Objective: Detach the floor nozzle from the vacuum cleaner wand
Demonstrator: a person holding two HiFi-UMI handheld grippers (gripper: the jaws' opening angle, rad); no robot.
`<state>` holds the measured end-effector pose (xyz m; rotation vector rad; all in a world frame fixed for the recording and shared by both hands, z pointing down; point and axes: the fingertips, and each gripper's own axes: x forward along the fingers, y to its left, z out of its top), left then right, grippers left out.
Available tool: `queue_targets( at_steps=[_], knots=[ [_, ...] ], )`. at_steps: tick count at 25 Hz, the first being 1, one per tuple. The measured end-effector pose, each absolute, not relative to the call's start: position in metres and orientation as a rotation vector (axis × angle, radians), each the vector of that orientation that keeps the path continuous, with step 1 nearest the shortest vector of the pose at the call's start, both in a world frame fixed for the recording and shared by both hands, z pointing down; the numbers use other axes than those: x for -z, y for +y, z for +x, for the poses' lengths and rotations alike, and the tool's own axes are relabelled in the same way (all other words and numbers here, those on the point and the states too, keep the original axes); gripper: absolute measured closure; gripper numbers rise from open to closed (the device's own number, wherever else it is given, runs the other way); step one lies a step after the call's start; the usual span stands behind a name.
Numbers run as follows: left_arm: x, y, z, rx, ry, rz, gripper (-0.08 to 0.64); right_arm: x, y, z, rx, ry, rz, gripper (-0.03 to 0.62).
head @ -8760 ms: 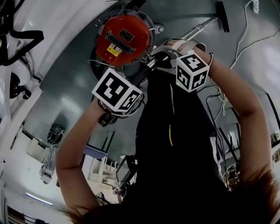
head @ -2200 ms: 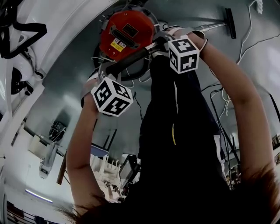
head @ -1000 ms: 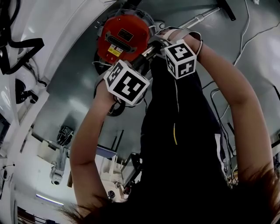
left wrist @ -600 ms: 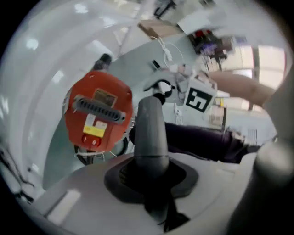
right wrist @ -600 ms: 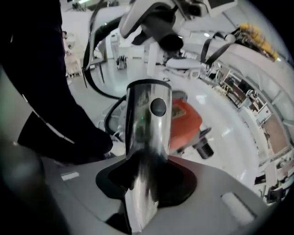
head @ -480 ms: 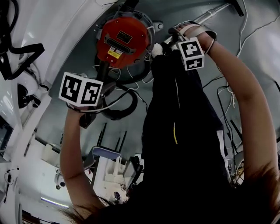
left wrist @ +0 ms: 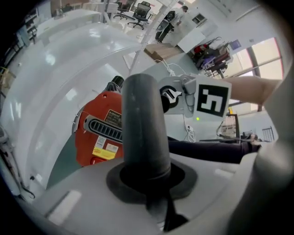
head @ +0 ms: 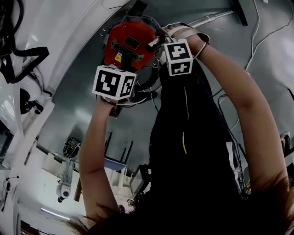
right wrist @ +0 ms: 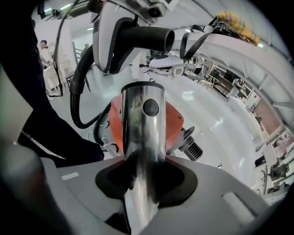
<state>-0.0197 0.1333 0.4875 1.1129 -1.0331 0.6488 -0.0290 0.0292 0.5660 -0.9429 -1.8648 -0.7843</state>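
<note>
Your left gripper (left wrist: 149,183), its jaws just closing, clamps the dark grey plastic tube (left wrist: 142,124); your right gripper (right wrist: 142,186) clamps the shiny metal wand (right wrist: 141,133).

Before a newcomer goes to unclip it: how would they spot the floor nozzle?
Find the round red vacuum cleaner. A shiny metal wand runs from beside it; the floor nozzle is the only flat black bar, crossing its far end.

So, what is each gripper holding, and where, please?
Left gripper, jaws just closing: grey tube, on its shaft. Right gripper: metal wand, near its button end.
</note>
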Motion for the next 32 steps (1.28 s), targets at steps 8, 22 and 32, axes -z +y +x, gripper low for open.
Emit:
queue_targets(
  at_steps=[8,22,32],
  knots=[
    [-0.514,0.157,-0.055,-0.627,-1.091,1.003,0.505,-0.580,0.041,-0.037,0.761,-1.836,-0.930,0.457],
    [-0.554,0.185,-0.094,-0.590,-1.217,0.903,0.509,-0.580,0.040,-0.042,0.731,-1.846,-0.917,0.454],
    [-0.574,0.175,-0.082,-0.764,-1.264,0.986,0.212,-0.583,0.039,-0.042,0.750,-1.847,-0.885,0.453]
  ],
)
